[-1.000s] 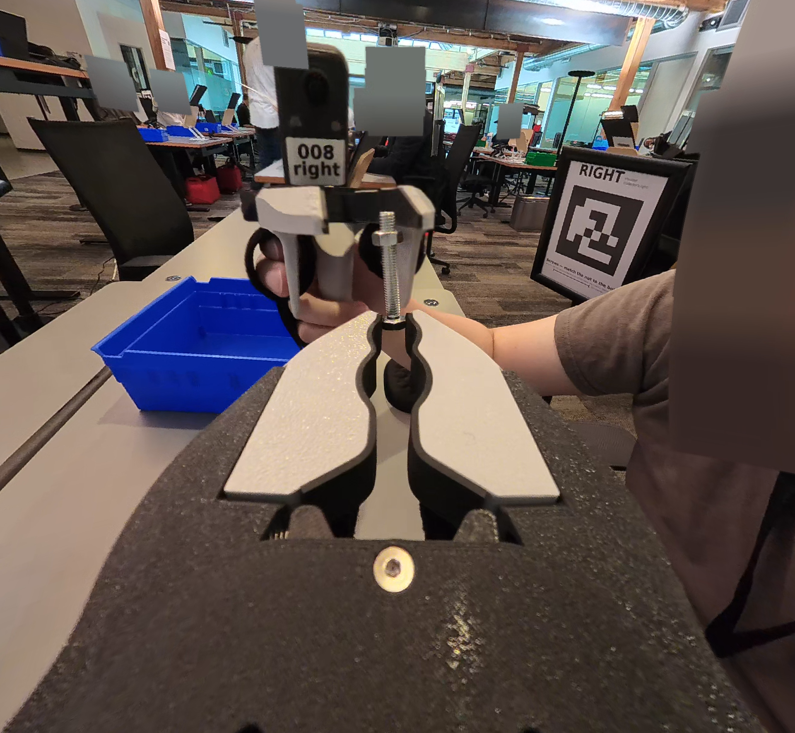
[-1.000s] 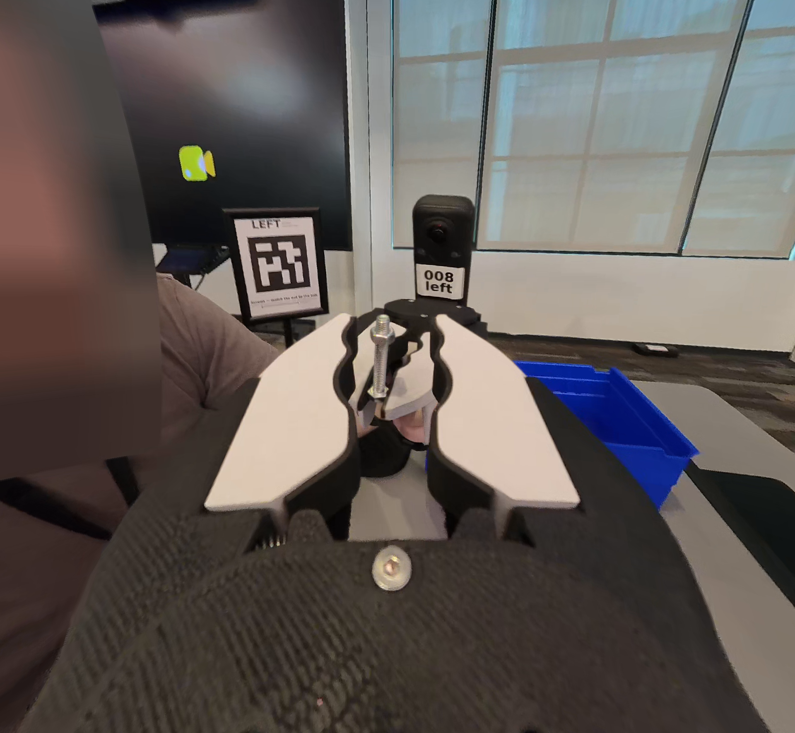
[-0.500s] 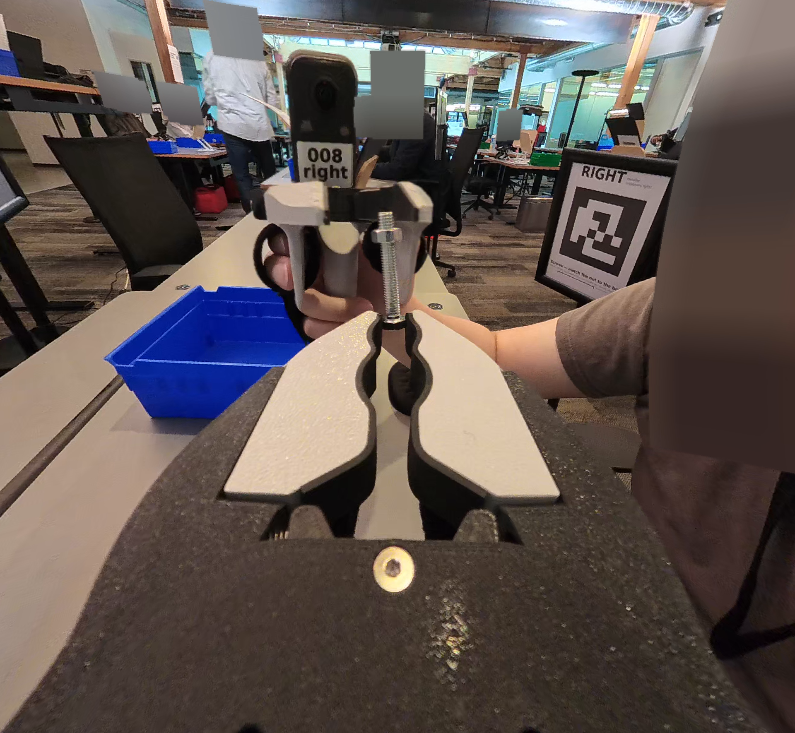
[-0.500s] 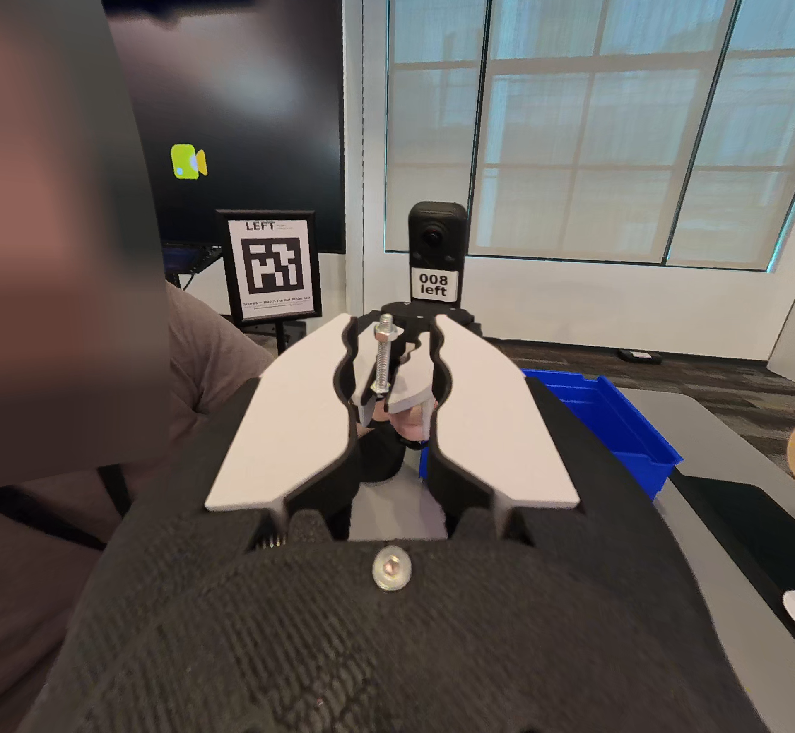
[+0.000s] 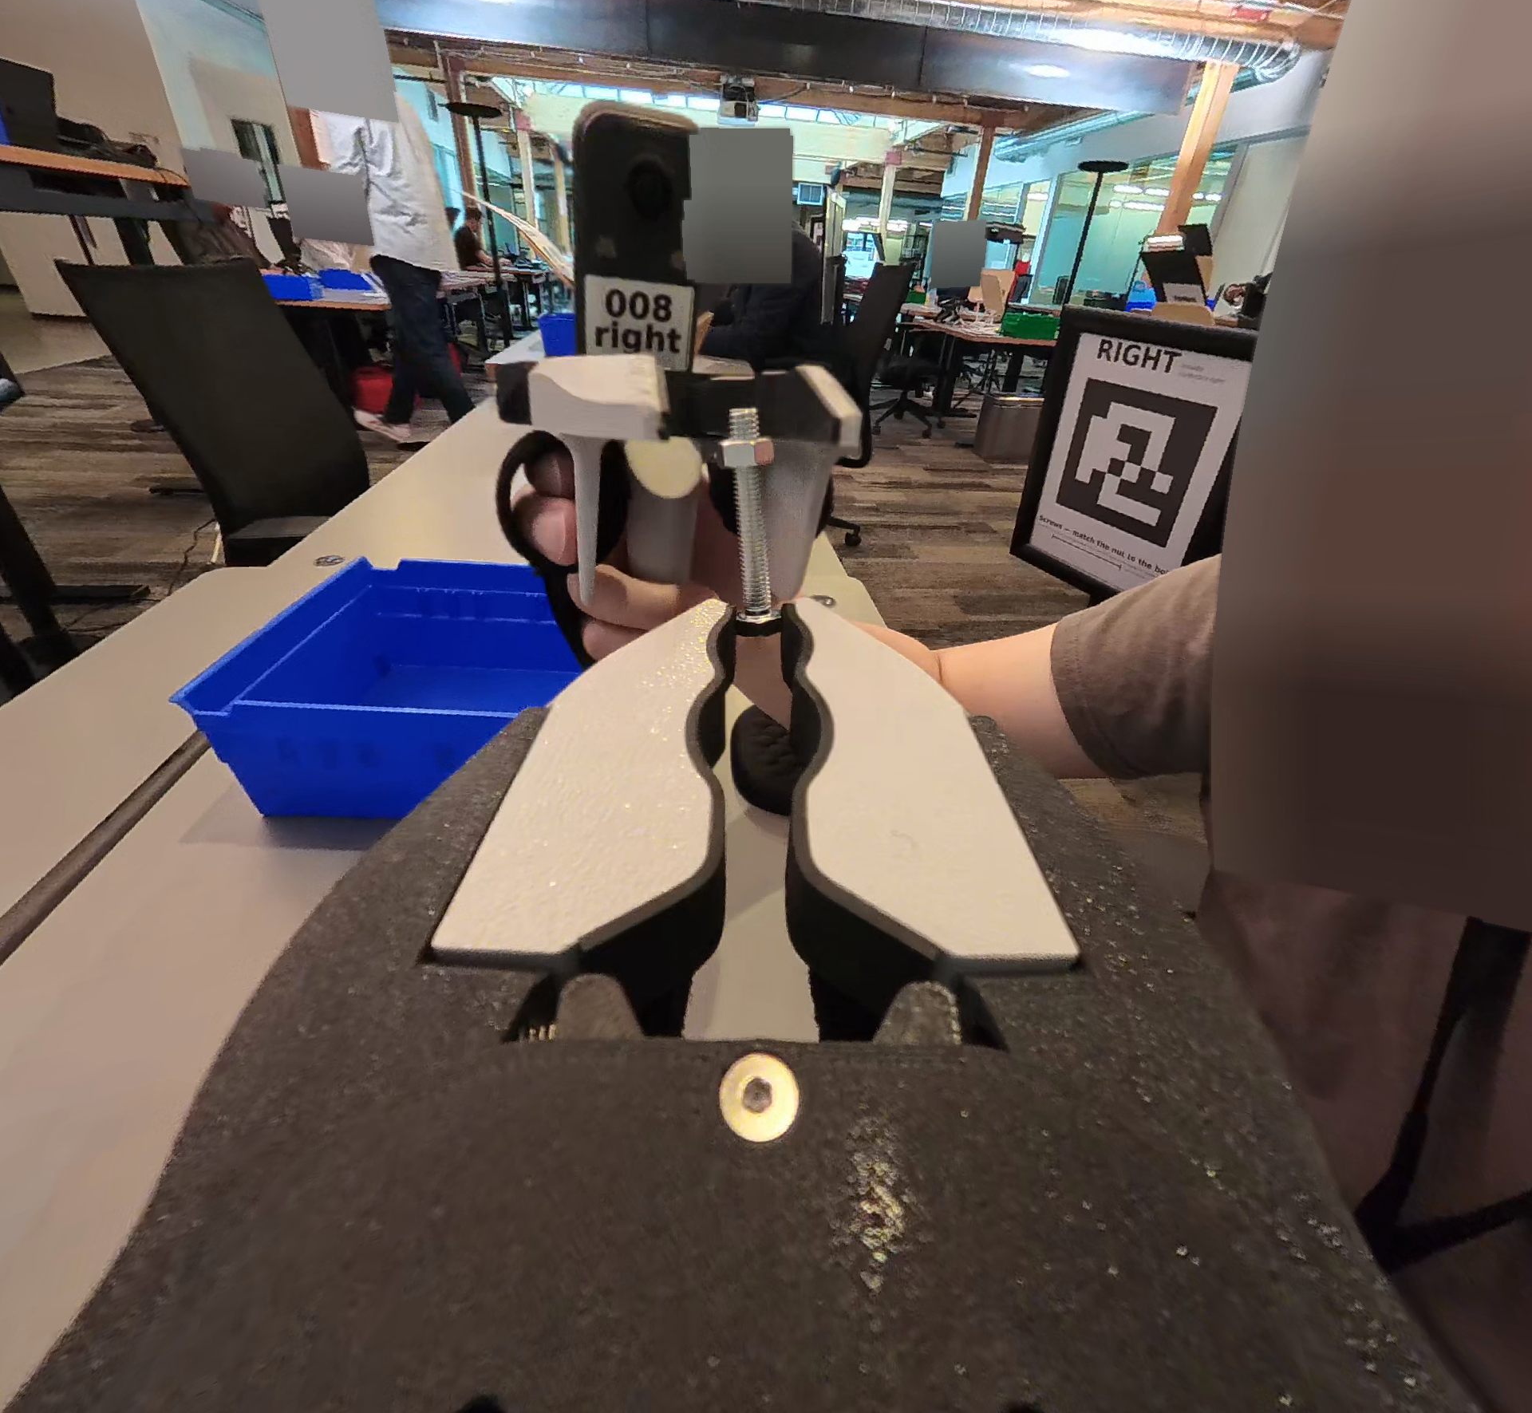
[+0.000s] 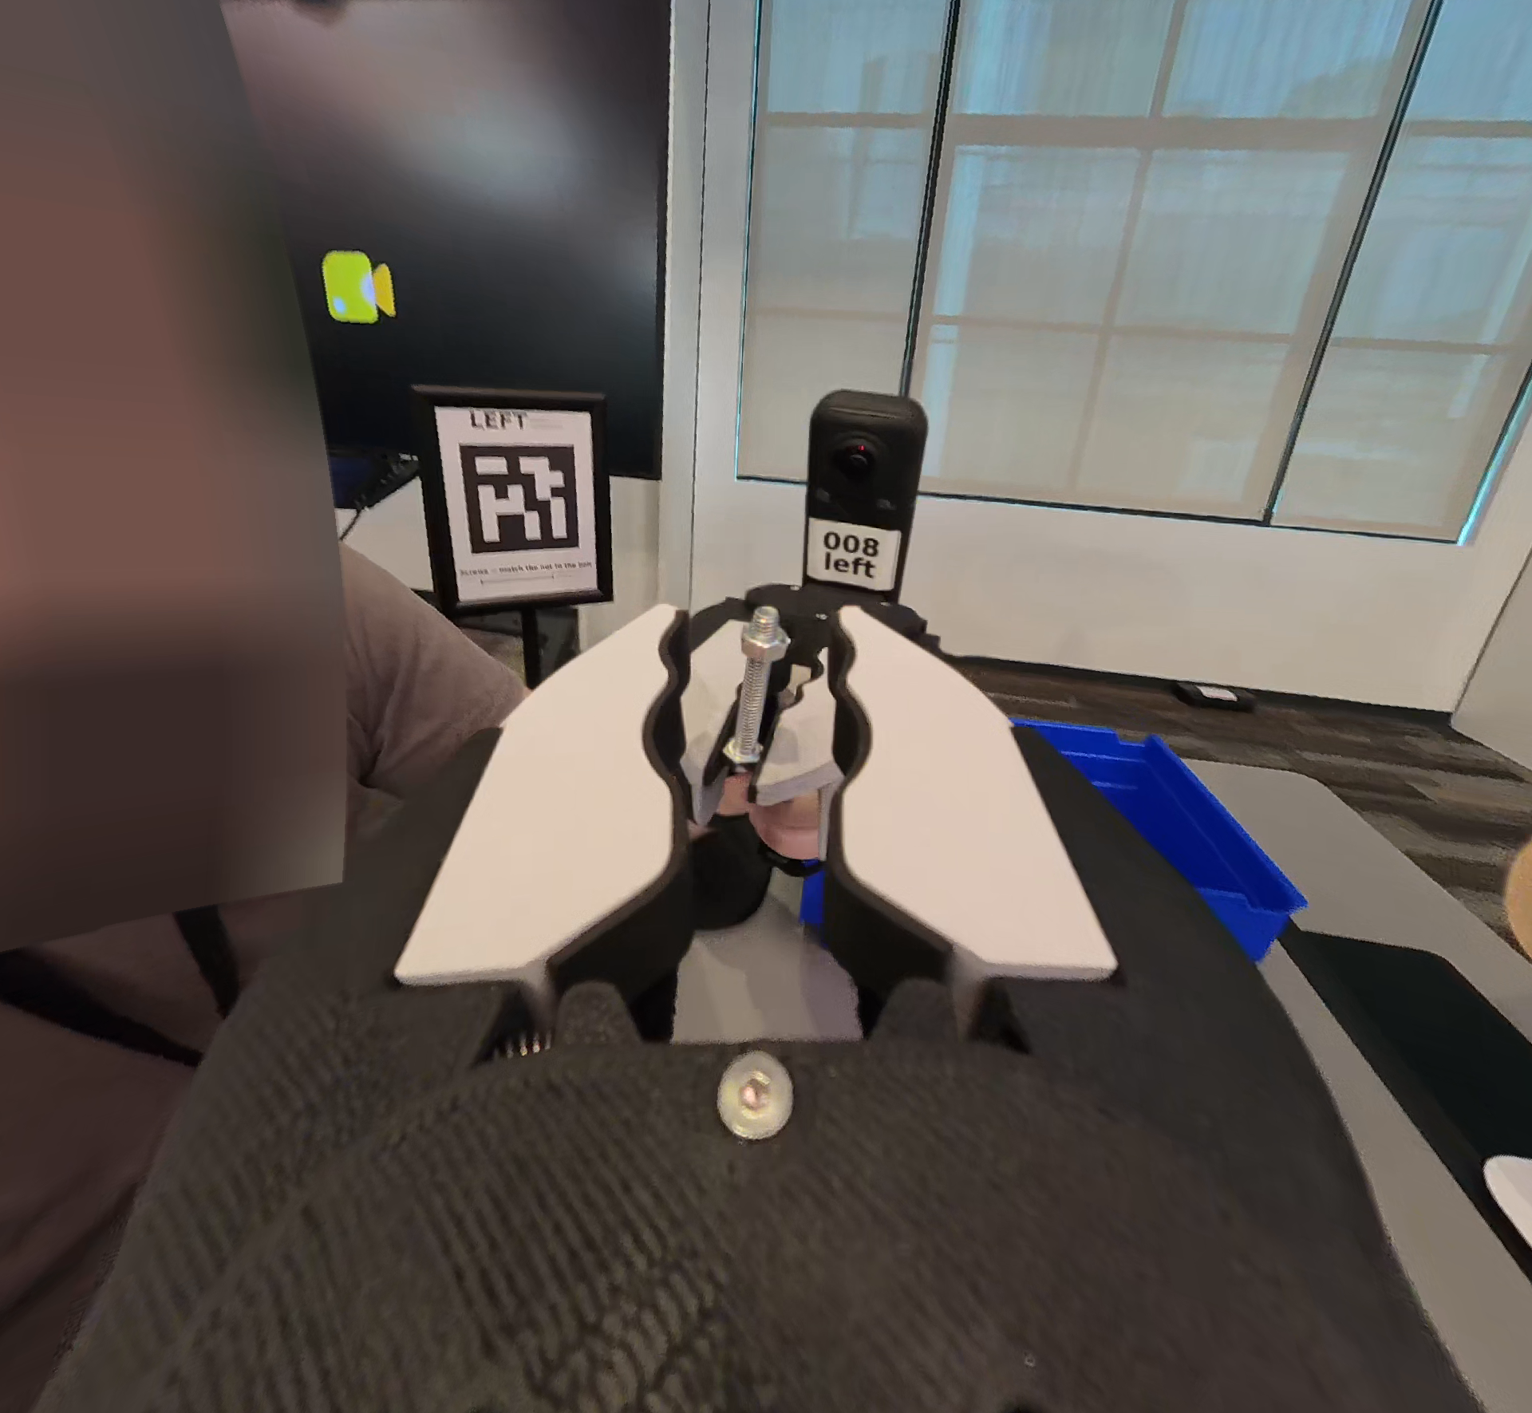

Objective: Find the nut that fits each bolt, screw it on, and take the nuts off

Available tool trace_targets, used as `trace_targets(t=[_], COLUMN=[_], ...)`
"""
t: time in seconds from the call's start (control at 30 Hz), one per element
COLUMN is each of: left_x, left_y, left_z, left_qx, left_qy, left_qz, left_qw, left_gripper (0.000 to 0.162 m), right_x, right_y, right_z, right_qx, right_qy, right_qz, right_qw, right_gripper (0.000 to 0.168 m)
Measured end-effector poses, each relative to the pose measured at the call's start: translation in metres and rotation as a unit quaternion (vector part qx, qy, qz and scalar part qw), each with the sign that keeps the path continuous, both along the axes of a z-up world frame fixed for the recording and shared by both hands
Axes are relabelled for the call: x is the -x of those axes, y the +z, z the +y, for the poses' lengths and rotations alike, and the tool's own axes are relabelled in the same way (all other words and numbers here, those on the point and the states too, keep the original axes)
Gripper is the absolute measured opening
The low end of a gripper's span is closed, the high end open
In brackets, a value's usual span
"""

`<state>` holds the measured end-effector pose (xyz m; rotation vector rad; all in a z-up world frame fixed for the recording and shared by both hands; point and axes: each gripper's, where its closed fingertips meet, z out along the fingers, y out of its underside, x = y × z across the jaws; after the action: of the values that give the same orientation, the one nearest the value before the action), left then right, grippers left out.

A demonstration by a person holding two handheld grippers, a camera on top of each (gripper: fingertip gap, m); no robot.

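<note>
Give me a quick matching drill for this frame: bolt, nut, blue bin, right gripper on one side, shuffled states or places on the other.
Things:
1. bolt
2. nut
3. blue bin
4. right gripper

States or places:
A. open, fingers either side of the nut
B. sitting on the grey table
C. threaded on near the bolt's upper end
D. upright, pinched at its lower end by the left gripper

Pairs: 1-D, 2-C, 3-B, 4-A
</note>
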<state>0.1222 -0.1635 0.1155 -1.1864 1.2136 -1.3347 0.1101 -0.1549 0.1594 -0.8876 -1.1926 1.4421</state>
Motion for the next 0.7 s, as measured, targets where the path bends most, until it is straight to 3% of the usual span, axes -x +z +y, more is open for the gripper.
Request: trace_targets(t=[0.27, 0.47, 0.7], left_x=[0.002, -0.002, 0.001], left_y=[0.008, 0.001, 0.008], left_z=[-0.009, -0.006, -0.012], left_qx=[-0.008, 0.003, 0.002], left_qy=[-0.015, -0.016, -0.029], left_qz=[-0.017, -0.007, -0.020], left_qw=[1.000, 1.000, 0.999], left_gripper=[0.010, 0.010, 0.010], right_x=[-0.011, 0.001, -0.001], right_y=[0.002, 0.002, 0.000], right_z=[0.016, -0.003, 0.007], right_qx=[0.041, 0.013, 0.037], right_qy=[0.011, 0.018, 0.019], right_qz=[0.027, 0.010, 0.016], right_qw=[0.999, 1.000, 0.999], right_gripper=[0.032, 0.032, 0.031])
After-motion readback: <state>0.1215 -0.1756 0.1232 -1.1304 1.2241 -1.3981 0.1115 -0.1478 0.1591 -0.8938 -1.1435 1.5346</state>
